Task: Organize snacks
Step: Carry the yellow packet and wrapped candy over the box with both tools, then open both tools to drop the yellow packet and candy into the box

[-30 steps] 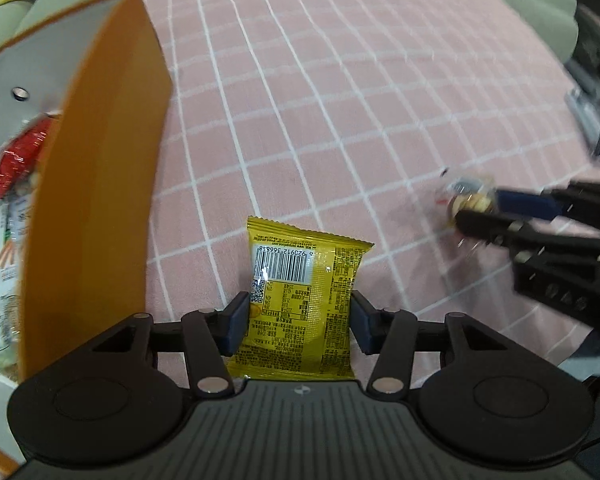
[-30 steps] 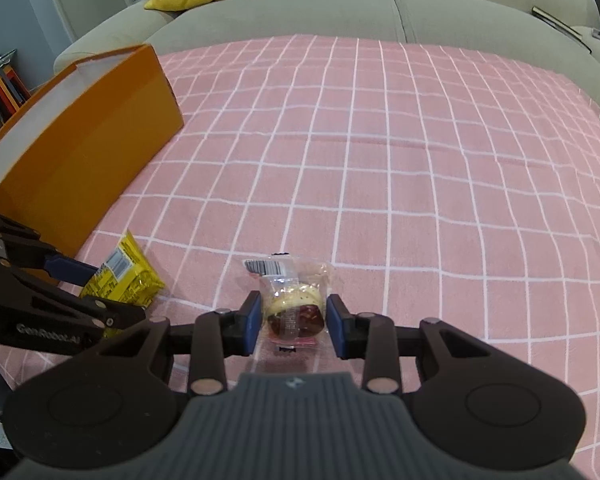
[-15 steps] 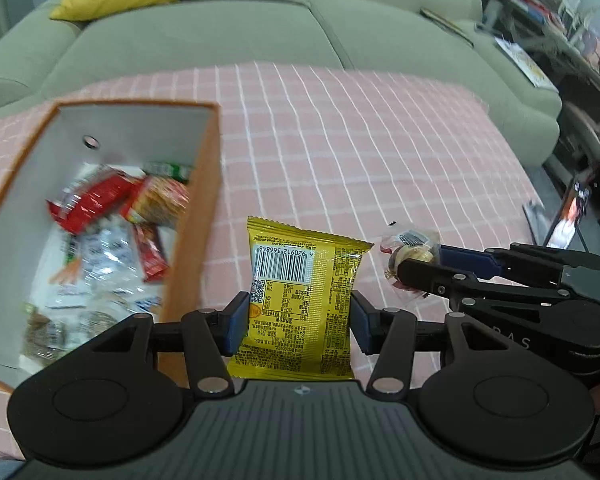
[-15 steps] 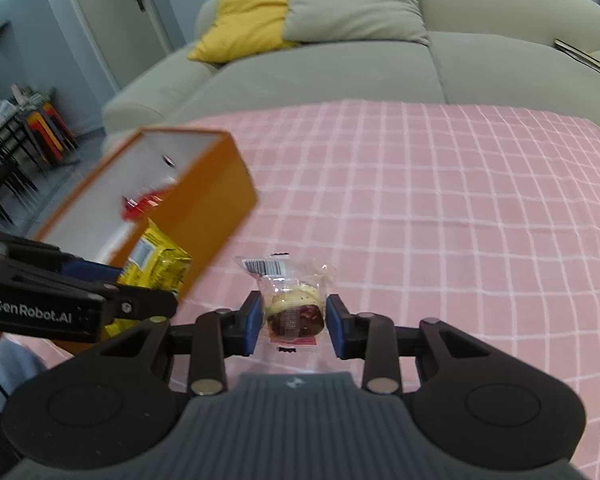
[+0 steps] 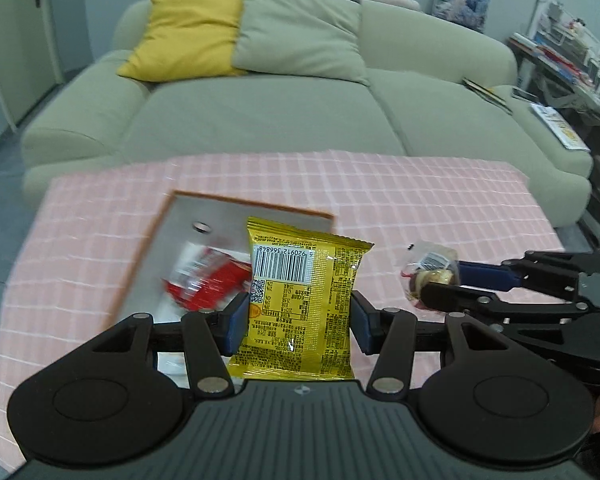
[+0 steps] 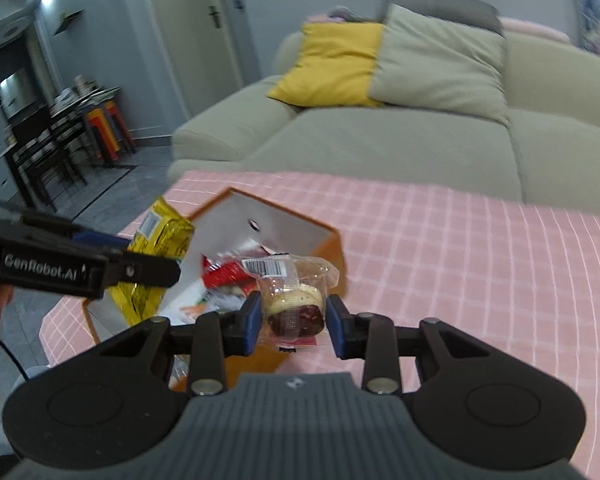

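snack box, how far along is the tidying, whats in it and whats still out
Done: the orange box already holds several packets, a red one among them. In hand: the left hand-held gripper grips a yellow packet, the right hand-held gripper a clear-wrapped pastry, both lifted near the box. Left: dropping both in; the visible pink cloth shows no other snacks.

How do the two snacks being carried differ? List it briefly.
The yellow packet is flat, opaque and printed all over; the clear-wrapped cake is small, rounded and see-through. The packet fills the left hand-held gripper widely; the cake sits in the narrower right hand-held gripper. Both are clamped, lifted, and carry barcodes.
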Tool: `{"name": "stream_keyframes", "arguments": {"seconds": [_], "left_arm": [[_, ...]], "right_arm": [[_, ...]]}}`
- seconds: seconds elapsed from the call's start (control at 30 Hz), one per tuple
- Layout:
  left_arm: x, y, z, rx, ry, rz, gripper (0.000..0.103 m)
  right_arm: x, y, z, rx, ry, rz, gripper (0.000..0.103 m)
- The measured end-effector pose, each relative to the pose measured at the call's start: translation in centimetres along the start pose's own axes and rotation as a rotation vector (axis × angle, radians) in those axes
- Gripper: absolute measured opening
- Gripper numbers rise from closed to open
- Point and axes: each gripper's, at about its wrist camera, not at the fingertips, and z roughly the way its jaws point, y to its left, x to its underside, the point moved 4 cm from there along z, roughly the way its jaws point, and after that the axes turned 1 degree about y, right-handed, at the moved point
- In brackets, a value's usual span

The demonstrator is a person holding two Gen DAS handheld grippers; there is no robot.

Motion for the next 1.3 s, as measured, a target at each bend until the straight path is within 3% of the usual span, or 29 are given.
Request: {"name": "stream_keyframes", "arguments": {"seconds": [0.17, 0.37, 0.67, 0.97, 1.3], "left_arm": [[-0.8, 3.0, 0.6, -0.056, 0.022, 0.008, 0.059], [0.1, 5.1, 3.5, -0.078, 0.13, 0.025, 0.059], [2.7, 7.0, 8.8, -0.102, 0.299, 0.079, 0.059], [4.4, 8.2, 12.5, -0.106, 0.417, 0.102, 0.059], [5.7, 8.7, 14.7, -0.092, 0.485, 0.117, 0.059]], "right_arm": [[-2.6, 3.1, 2.8, -0.051, 0.019, -0.112, 0.032], [-3.4, 6.3, 7.4, -0.107, 0.126, -0.24, 0.032], [-1.0, 8.2, 15.0, -0.094, 0.329, -0.429, 0.032], [0.9, 9.1, 19.3, -0.095, 0.43, -0.56, 0.032], [2.6, 9.3, 21.6, -0.096, 0.526, -0.597, 0.032]]}}
